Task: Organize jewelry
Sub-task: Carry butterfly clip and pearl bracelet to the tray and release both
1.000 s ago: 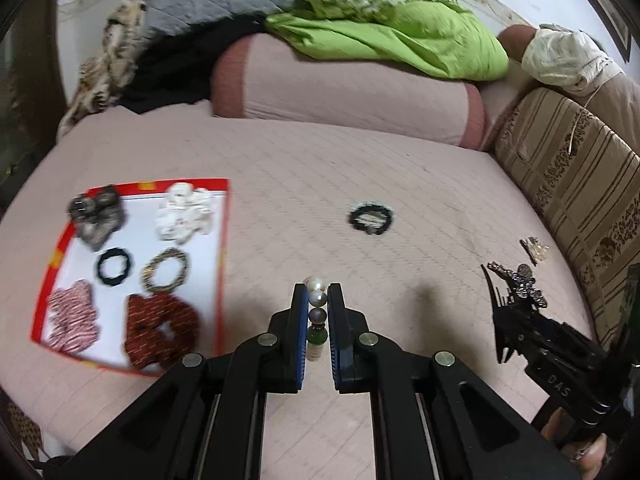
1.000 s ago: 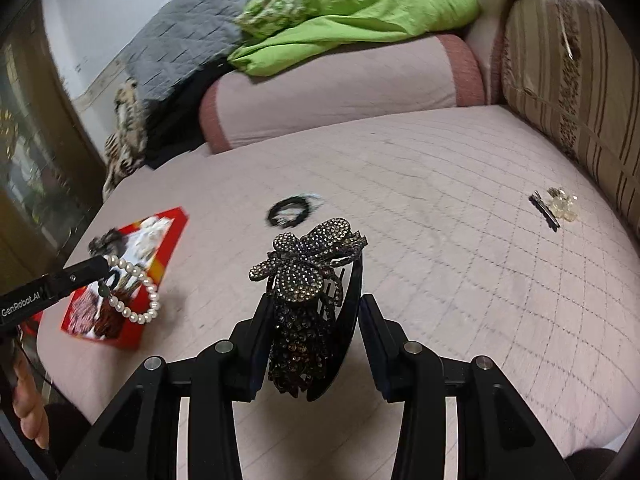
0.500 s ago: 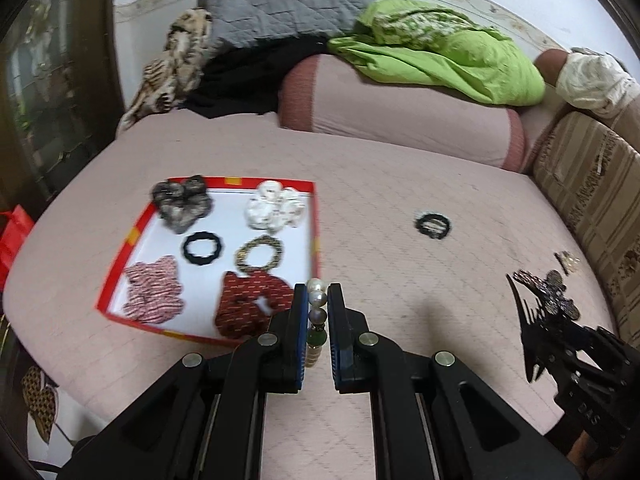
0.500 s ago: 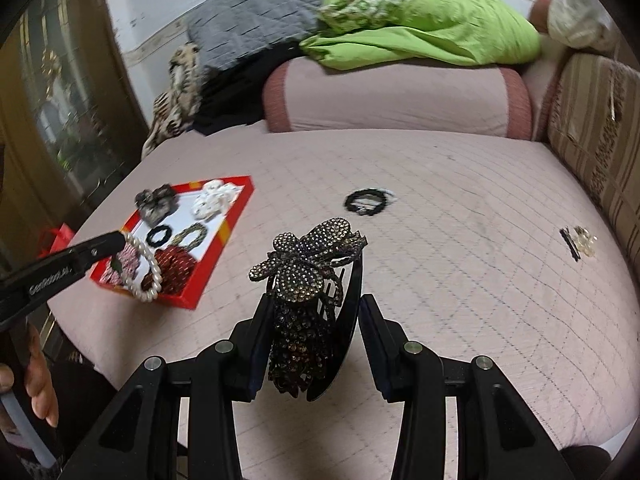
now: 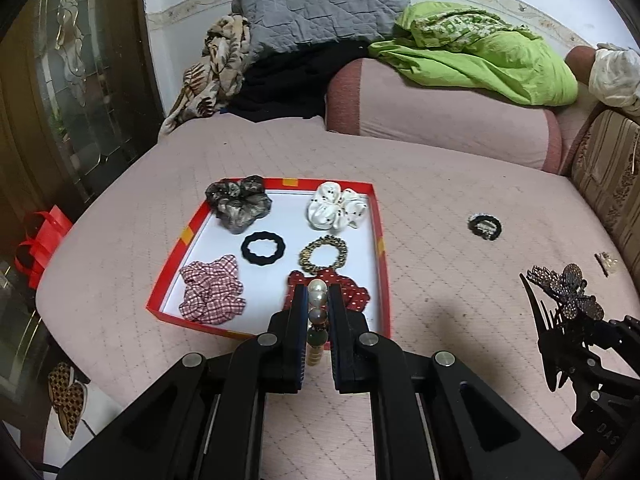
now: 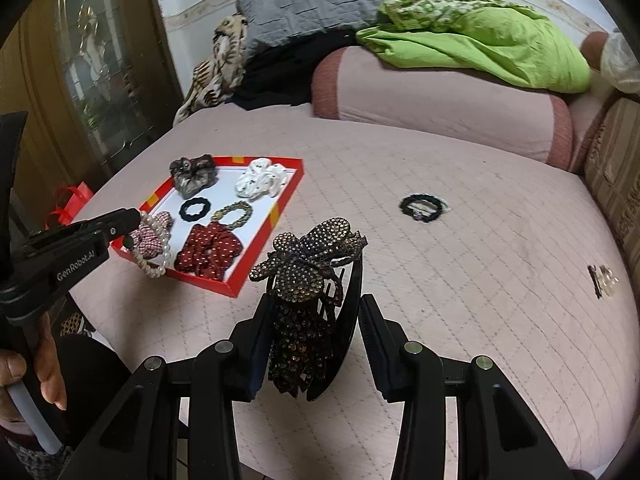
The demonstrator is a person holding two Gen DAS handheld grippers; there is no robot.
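Both grippers have swung over toward the red tray (image 5: pixel 382 264), which now sits right ahead of them instead of off to the side. The left gripper (image 5: pixel 318 300) is clamped on a pearl bracelet (image 6: pixel 154 246), holding it above the tray's near edge, over the red dotted scrunchie (image 6: pixel 210 250). The right gripper (image 6: pixel 312 320) is closed on a rhinestone butterfly hair claw (image 6: pixel 308 264), carried above the pink bed (image 6: pixel 460 280) just right of the tray. Inside the tray lie a grey scrunchie (image 5: pixel 239 203), a white scrunchie (image 5: pixel 336 210), a black ring scrunchie (image 5: pixel 263 249), a gold beaded band (image 5: pixel 323 254) and a checked scrunchie (image 5: pixel 211 290). A black hair tie (image 6: pixel 422 208) and a small clip (image 6: pixel 602 278) lie apart on the bed.
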